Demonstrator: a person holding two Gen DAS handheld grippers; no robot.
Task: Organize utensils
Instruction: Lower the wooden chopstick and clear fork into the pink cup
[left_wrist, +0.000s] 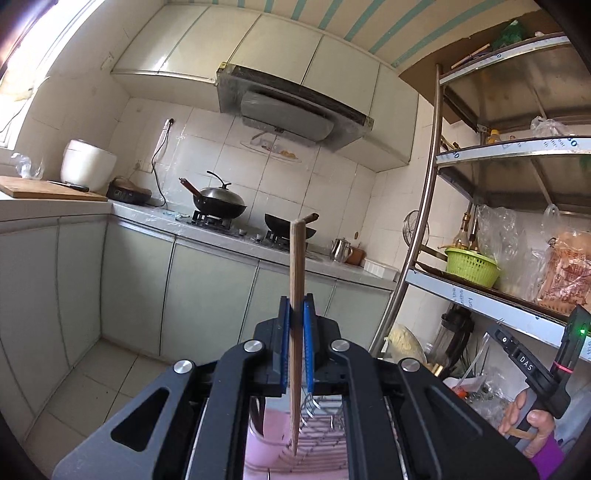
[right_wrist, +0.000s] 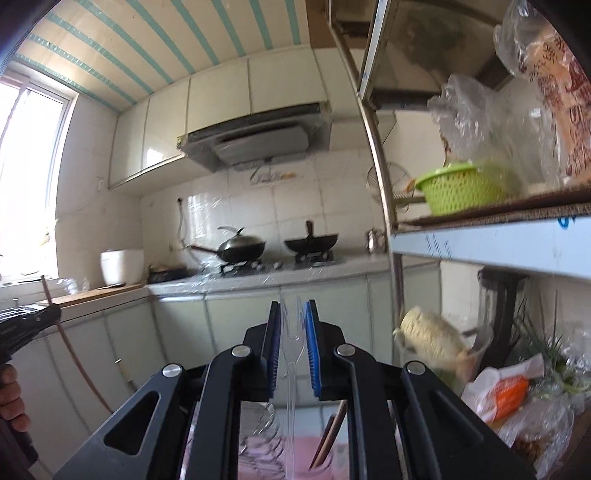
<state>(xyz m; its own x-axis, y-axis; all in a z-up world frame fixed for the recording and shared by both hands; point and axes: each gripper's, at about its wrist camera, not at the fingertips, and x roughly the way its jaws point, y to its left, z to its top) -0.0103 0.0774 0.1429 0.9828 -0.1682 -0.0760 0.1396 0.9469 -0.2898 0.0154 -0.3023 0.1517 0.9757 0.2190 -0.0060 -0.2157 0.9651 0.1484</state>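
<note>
Left gripper: my left gripper (left_wrist: 297, 314) fills the bottom of its view, blue pads pressed together on a pair of wooden chopsticks (left_wrist: 296, 332).
Chopsticks: they stand almost upright between the pads, tops sticking up in front of the stove (left_wrist: 240, 227), lower ends hanging over the pink surface (left_wrist: 321, 450) below me.
Right gripper: my right gripper (right_wrist: 293, 332) is clamped on a clear plastic fork (right_wrist: 291, 354), with the pads a little apart around its width.
Fork: tines up, handle running down between the fingers; blurred, so I cannot read finer detail.
Below the right gripper: a second pair of dark chopsticks (right_wrist: 328, 435) leans in something pale over the pink surface; I cannot tell what holds them.
Stove: on the counter across the kitchen, a lidded wok (left_wrist: 219, 203) on its left burner and an open wok (left_wrist: 290, 225) on its right, range hood (left_wrist: 291, 107) above.
Left of the stove: a white rice cooker (left_wrist: 86, 166) and a wooden cutting board (left_wrist: 44, 188).
Right of the stove: a metal shelf rack (left_wrist: 517, 155) with a green basket (left_wrist: 472, 267).
Right hand: seen from the left camera, low beside the rack, a hand (left_wrist: 532, 424) wraps the other gripper's handle.
</note>
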